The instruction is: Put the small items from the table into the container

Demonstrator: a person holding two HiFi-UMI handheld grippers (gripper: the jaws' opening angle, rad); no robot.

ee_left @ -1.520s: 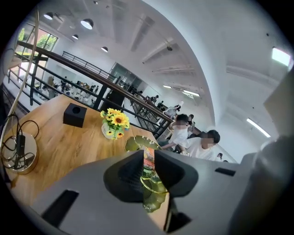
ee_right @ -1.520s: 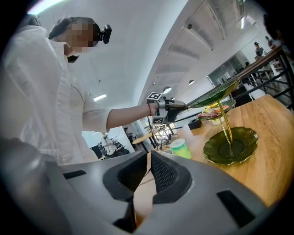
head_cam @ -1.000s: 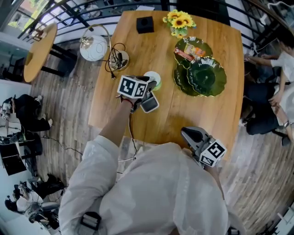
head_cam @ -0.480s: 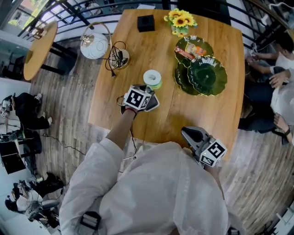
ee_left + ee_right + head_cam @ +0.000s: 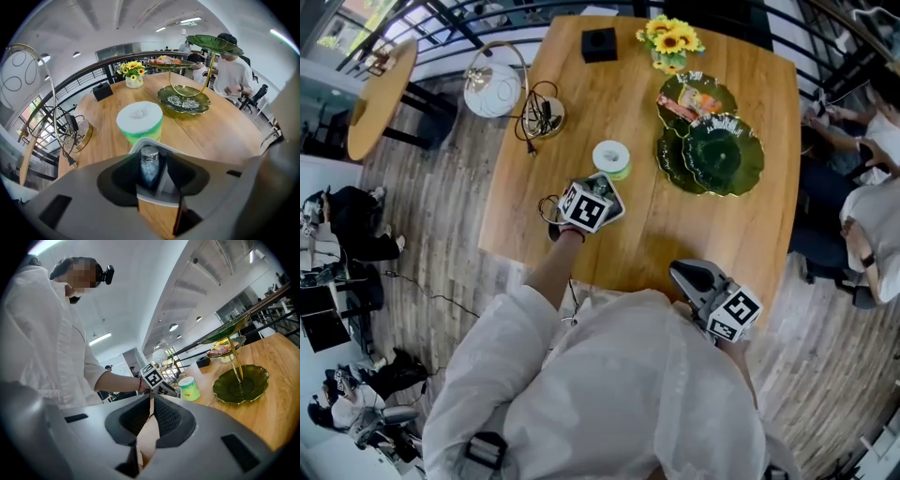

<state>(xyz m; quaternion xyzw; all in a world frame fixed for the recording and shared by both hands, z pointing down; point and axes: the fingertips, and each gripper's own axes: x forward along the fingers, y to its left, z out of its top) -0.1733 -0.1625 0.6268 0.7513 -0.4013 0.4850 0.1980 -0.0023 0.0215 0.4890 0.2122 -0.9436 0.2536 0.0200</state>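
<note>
Left gripper [image 5: 153,159] points steeply down over the container [image 5: 140,142], a small grey-white tray near the left front of the table [image 5: 712,234]. A small glass bottle with a metal cap [image 5: 149,165] stands upright inside the container, right between the jaws. Its long axis is vertical, roughly in line with the gripper. The jaws are parted. The bottle sits close to the left one with a clear gap on the other side, so nothing looks clamped. Judgement: the bottle is already dropped off and let go.

Right gripper [image 5: 151,399] is held about level at the near table edge, well apart from the container. Its jaw tips meet and nothing is between them. The left hand is clearly the nearer one.

The next move likely means backing the left gripper straight up along the bottle's axis. A sideways pull could tip the bottle against a jaw or the container wall.

Around:
- A green tub with a white lid [image 5: 139,123] is just beyond the container, the closest obstacle.
- A green leaf-shaped tiered dish stand [image 5: 183,99] is further right.
- A sunflower vase [image 5: 132,75] and a black box [image 5: 102,91] sit at the far edge.
- A lamp base with a tangled cable [image 5: 77,133] is at the left.

No other loose small item is plain to see.
</note>
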